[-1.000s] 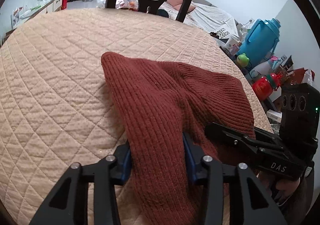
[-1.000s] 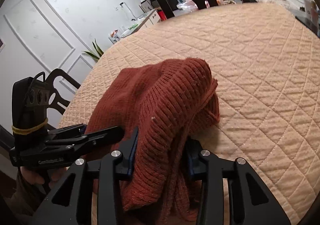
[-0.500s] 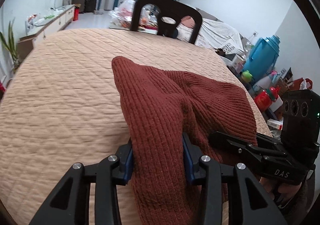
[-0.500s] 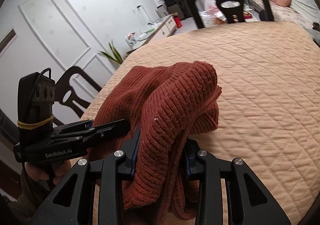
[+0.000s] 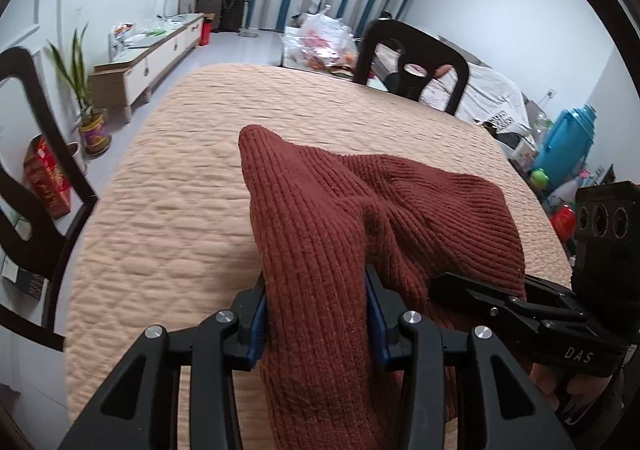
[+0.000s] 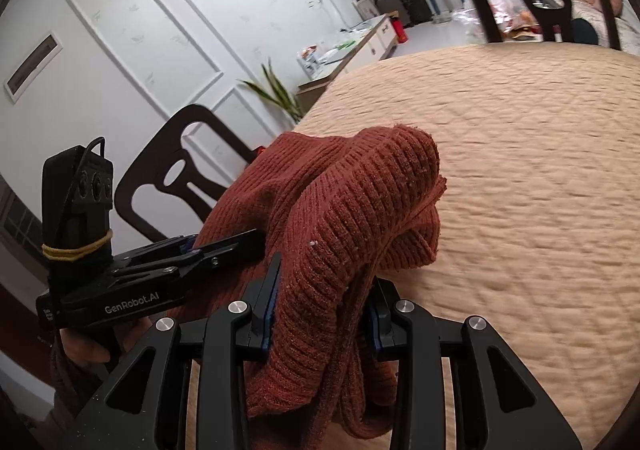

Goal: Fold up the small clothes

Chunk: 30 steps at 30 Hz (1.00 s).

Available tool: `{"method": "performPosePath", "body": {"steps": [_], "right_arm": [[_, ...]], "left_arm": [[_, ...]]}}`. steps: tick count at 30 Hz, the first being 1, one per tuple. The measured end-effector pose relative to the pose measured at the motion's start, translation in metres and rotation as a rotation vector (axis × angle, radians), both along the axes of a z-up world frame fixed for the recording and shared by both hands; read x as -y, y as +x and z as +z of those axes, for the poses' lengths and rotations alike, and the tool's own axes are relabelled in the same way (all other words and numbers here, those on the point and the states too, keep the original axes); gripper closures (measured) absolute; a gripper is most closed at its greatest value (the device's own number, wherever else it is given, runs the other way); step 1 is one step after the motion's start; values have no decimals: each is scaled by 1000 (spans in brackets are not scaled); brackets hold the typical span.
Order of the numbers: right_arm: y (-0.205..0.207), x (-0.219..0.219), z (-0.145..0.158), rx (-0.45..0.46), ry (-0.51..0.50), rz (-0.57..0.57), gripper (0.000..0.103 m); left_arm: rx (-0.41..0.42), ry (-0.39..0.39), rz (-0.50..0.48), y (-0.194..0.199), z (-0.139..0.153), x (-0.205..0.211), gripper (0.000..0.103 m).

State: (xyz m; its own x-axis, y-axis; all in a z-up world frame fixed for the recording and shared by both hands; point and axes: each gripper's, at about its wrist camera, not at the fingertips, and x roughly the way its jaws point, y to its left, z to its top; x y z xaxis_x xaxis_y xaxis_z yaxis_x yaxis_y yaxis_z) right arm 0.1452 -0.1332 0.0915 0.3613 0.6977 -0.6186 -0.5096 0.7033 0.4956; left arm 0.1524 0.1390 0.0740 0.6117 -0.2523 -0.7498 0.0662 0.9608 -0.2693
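A rust-red ribbed knit garment [image 5: 344,234] is bunched and held up over the quilted beige table cover [image 5: 192,186]. My left gripper [image 5: 316,314] is shut on one edge of it. My right gripper [image 6: 320,302] is shut on another edge, where the knit [image 6: 352,218] hangs in thick folds between the fingers. The right gripper also shows at the right of the left wrist view [image 5: 520,310]. The left gripper shows at the left of the right wrist view [image 6: 160,270]. The two grippers are close side by side near the table's front edge.
A black chair [image 5: 412,62] stands at the far side of the table and another [image 6: 168,178] at its left. A potted plant [image 5: 80,98], a low white cabinet [image 5: 152,54] and a blue jug [image 5: 568,146] stand around the table.
Both grippers have lifted and pulled back with the garment still held. More of the room and floor beyond the table has come into view.
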Motion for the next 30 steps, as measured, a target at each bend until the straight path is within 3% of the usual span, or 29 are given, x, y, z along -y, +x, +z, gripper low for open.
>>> {"method": "performPosePath", "body": {"steps": [7, 17, 25, 30], "right_arm": [[1, -42, -15, 1, -8, 68, 69], [2, -48, -32, -18, -93, 40, 67], [6, -40, -44, -50, -172, -25, 45], [-1, -37, -38, 1, -220, -32, 43]], "left_arm": [[18, 77, 75, 2, -12, -36, 58], [-8, 42, 55, 7, -33, -52, 58], [-2, 64, 44, 5, -36, -50, 49], [-4, 62, 54, 4, -38, -53, 43]]}}
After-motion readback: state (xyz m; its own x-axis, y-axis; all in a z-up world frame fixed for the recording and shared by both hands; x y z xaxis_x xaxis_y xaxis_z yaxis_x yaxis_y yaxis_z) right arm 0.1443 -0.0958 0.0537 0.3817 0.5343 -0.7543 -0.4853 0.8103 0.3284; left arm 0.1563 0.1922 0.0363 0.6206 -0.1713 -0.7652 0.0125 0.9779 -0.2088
